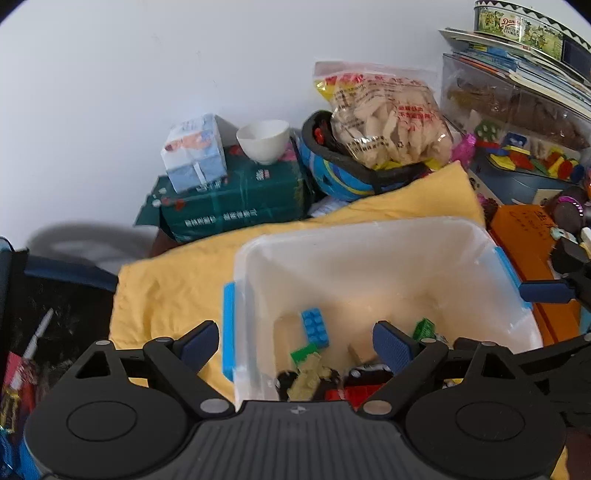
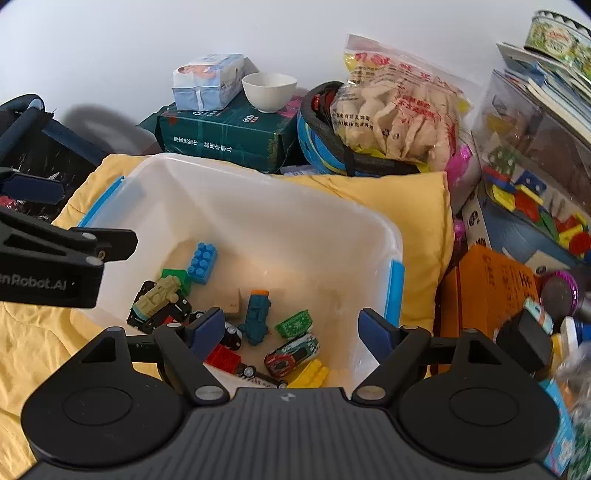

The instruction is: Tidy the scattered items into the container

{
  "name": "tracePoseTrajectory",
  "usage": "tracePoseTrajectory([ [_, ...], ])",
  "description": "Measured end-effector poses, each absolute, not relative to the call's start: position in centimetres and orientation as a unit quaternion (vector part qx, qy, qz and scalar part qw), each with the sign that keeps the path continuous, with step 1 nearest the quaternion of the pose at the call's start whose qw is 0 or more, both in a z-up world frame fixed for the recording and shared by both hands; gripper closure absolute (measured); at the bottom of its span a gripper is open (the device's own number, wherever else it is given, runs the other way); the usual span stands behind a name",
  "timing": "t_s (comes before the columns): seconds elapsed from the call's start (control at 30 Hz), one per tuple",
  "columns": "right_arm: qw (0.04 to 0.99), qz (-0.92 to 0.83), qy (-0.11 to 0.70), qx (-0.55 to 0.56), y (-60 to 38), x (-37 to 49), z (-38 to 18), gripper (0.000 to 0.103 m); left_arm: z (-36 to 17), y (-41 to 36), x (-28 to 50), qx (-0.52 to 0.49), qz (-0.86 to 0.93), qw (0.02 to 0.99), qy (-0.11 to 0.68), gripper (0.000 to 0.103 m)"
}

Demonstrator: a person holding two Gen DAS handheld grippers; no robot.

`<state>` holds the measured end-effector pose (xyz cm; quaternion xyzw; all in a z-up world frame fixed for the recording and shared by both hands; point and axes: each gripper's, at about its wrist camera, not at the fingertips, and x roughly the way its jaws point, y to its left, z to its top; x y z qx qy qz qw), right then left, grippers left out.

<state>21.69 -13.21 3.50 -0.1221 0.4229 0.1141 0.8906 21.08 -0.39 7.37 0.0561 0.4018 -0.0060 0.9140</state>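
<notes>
A clear plastic container (image 2: 258, 199) with blue side clips stands on a yellow cloth (image 2: 406, 192). Inside lie several toys: a blue brick (image 2: 202, 263), a tan figure (image 2: 157, 297), a teal toy (image 2: 257, 315), a green piece (image 2: 294, 324), a toy car (image 2: 291, 355), a yellow brick (image 2: 310, 373). My right gripper (image 2: 291, 330) is open and empty above the container's near side. My left gripper (image 1: 295, 349) is open and empty over the container (image 1: 369, 251), straddling its left wall; the blue brick (image 1: 314, 326) lies below it. The left gripper also shows in the right wrist view (image 2: 55, 254).
Behind the cloth are a green package (image 2: 221, 136) with a white bowl (image 2: 269, 90) and tissue pack (image 2: 208, 81), a blue helmet (image 2: 325, 147) holding a snack bag (image 2: 395, 114). Right side: orange box (image 2: 487, 291), toy box of coloured blocks (image 2: 535, 206), stacked books, a tin (image 1: 517, 27).
</notes>
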Motion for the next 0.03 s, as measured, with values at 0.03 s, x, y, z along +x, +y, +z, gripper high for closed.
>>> tracePoseTrajectory([
  [0.03,0.891,0.117,0.422,-0.123,-13.15,21.71,3.5,0.02,7.4,-0.58,21.05,0.066,-0.002,0.916,0.396,0.01],
])
